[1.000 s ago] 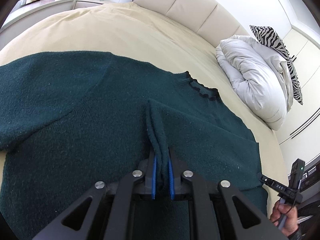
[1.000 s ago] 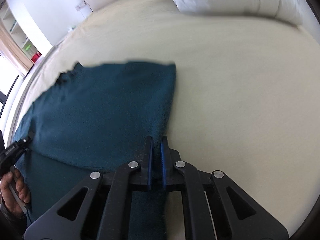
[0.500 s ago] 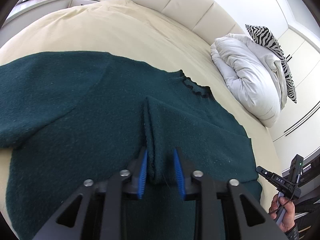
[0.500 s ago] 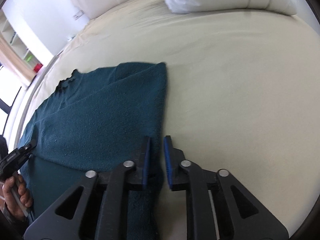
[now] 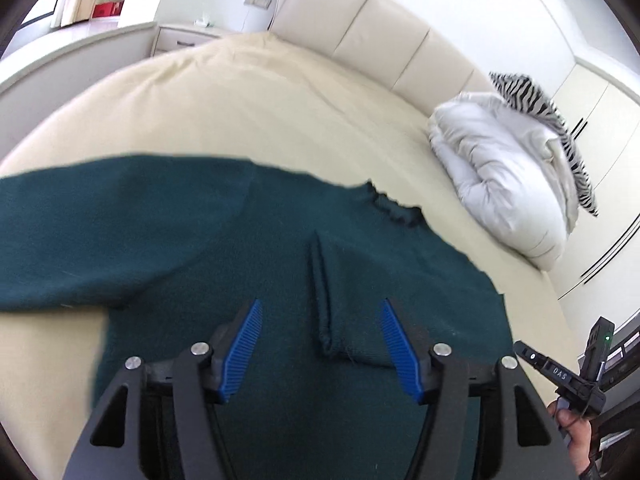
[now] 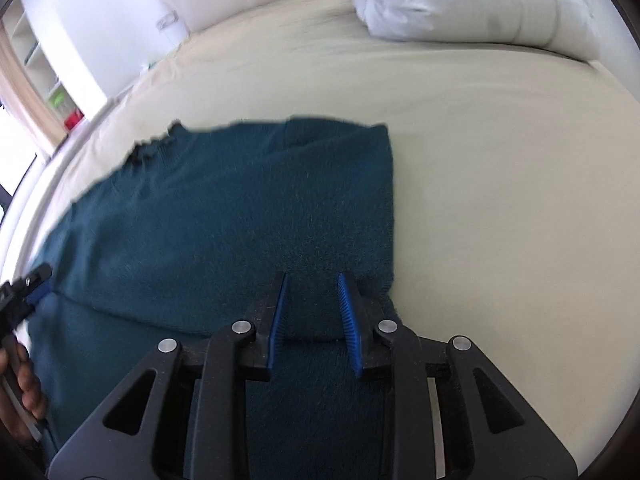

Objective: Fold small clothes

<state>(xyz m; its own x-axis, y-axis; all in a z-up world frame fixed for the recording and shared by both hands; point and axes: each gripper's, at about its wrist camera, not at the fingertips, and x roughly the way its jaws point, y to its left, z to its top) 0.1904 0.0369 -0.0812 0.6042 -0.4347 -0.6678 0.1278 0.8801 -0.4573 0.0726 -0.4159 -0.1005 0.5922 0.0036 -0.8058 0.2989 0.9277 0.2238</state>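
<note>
A dark green knitted sweater (image 5: 168,248) lies spread on the cream bed, its right side folded over the body. A pinched ridge of knit (image 5: 326,304) stands up below its frilled neckline (image 5: 394,210). My left gripper (image 5: 320,312) hovers over that ridge, jaws opening, blue pads clear of the cloth. In the right wrist view the same sweater (image 6: 240,208) shows its folded edge (image 6: 390,200). My right gripper (image 6: 312,286) is above the lower corner of that fold, jaws opening, pads off the fabric.
The cream bed (image 5: 248,108) extends beyond the sweater to a padded headboard (image 5: 360,36). A white folded duvet (image 5: 500,172) with a zebra-print pillow (image 5: 560,132) lies at the right. A hand holding the other gripper's handle (image 5: 576,384) shows at the lower right.
Both grippers were shut on folds of the sweater and have since let go, jaws spreading. Both have lifted and pulled back a little; the pinched ridge stays standing.
</note>
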